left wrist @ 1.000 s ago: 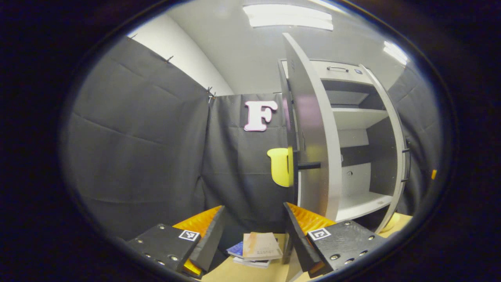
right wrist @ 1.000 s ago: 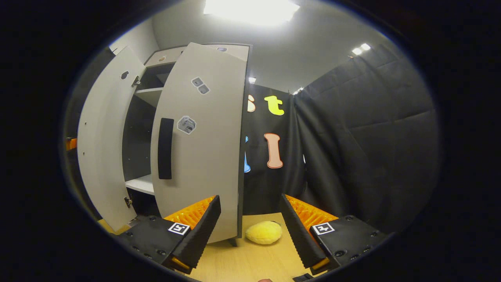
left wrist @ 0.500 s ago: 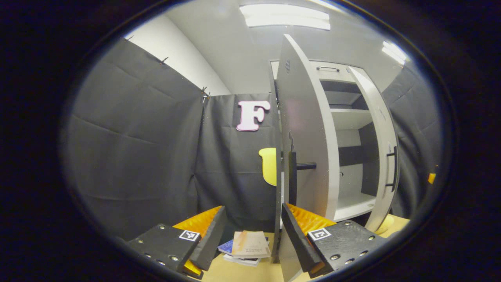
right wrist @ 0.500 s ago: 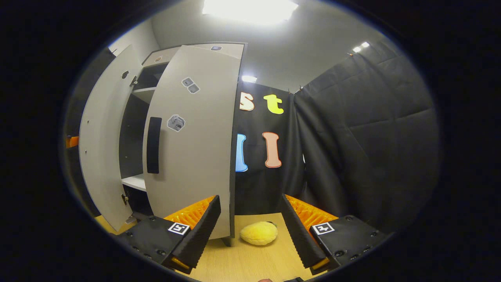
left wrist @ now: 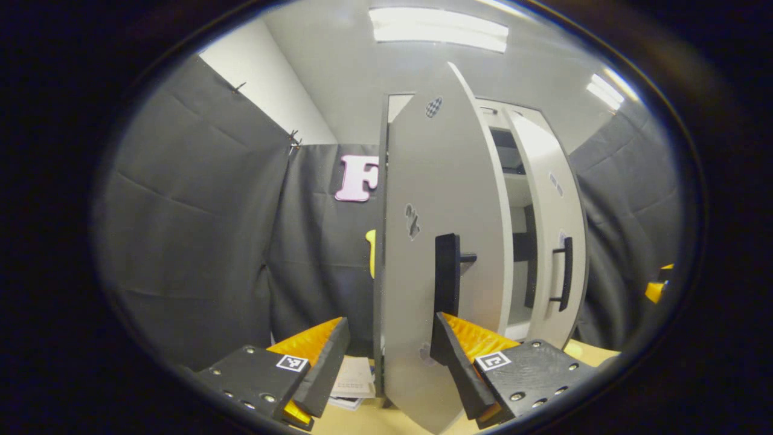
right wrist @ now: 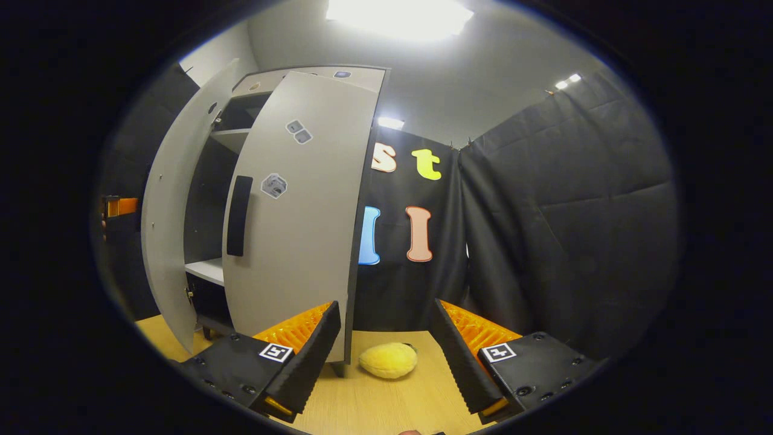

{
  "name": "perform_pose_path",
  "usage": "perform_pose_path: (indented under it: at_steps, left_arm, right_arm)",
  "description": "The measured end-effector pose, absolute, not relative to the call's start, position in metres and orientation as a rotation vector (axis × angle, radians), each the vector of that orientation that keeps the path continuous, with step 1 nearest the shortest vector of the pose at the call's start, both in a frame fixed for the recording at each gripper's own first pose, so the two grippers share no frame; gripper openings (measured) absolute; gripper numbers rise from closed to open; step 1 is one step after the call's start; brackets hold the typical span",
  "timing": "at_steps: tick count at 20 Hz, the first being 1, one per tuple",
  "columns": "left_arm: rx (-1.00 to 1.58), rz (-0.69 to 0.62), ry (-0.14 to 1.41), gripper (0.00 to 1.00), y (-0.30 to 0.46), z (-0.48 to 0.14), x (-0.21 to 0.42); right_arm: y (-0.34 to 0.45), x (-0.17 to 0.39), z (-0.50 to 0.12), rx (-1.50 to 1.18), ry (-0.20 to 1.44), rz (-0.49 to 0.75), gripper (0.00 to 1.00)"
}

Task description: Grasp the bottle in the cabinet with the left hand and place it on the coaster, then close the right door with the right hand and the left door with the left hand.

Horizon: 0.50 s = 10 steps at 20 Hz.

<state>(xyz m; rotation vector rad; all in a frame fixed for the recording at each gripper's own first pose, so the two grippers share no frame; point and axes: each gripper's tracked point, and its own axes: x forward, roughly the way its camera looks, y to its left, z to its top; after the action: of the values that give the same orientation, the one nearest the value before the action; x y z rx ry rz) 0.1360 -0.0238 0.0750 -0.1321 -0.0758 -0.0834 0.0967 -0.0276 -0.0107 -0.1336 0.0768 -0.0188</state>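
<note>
In the left gripper view the cabinet's left door (left wrist: 423,199) stands close in front, its outer face and black handle (left wrist: 447,275) toward me. My left gripper (left wrist: 389,356) is open, its right finger against the door's lower face just under the handle. Beyond it is the right door (left wrist: 552,229) with its own handle (left wrist: 564,275). In the right gripper view the right door (right wrist: 302,205) is partly swung in, and the left door (right wrist: 172,211) hangs ajar over the shelves (right wrist: 208,269). My right gripper (right wrist: 386,356) is open, low by that door's free edge.
A yellow plush toy (right wrist: 388,360) lies on the wooden table (right wrist: 386,405) between the right gripper's fingers. A few books (left wrist: 353,383) lie at the foot of the left door. Black cloth walls close in on both sides. The other gripper (left wrist: 655,290) shows at the far right.
The left door has swung toward the cabinet, turning from nearly edge-on to face-on in the left gripper view. The right door has also swung further in. The gap between the doors has narrowed.
</note>
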Motion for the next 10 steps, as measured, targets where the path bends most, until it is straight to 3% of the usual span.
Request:
perform_pose_path:
  at_steps: [4, 5, 6, 7, 8, 10]
  left_arm:
    - [-0.145, -0.134, -0.112, 0.91, -0.061, 0.085, 0.147]
    - [-0.145, -0.145, -0.115, 0.84, -0.07, 0.086, 0.151]
    - [-0.142, -0.158, -0.114, 0.91, -0.079, 0.087, 0.154]
    - [-0.141, -0.171, -0.113, 0.91, -0.089, 0.086, 0.158]
    - [-0.141, -0.184, -0.111, 0.84, -0.097, 0.085, 0.161]
    - [-0.134, -0.2, -0.102, 0.84, -0.114, 0.082, 0.168]
  right_arm:
    - [-0.042, 0.087, -0.009, -0.125, 0.072, -0.04, 0.98]
    - [-0.044, 0.086, -0.01, -0.121, 0.074, -0.043, 0.98]
    - [-0.046, 0.084, -0.01, -0.119, 0.076, -0.047, 0.96]
    - [-0.048, 0.081, -0.011, -0.116, 0.08, -0.049, 0.98]
    - [-0.049, 0.08, -0.012, -0.113, 0.084, -0.049, 0.98]
    - [-0.05, 0.076, -0.015, -0.105, 0.09, -0.047, 0.98]
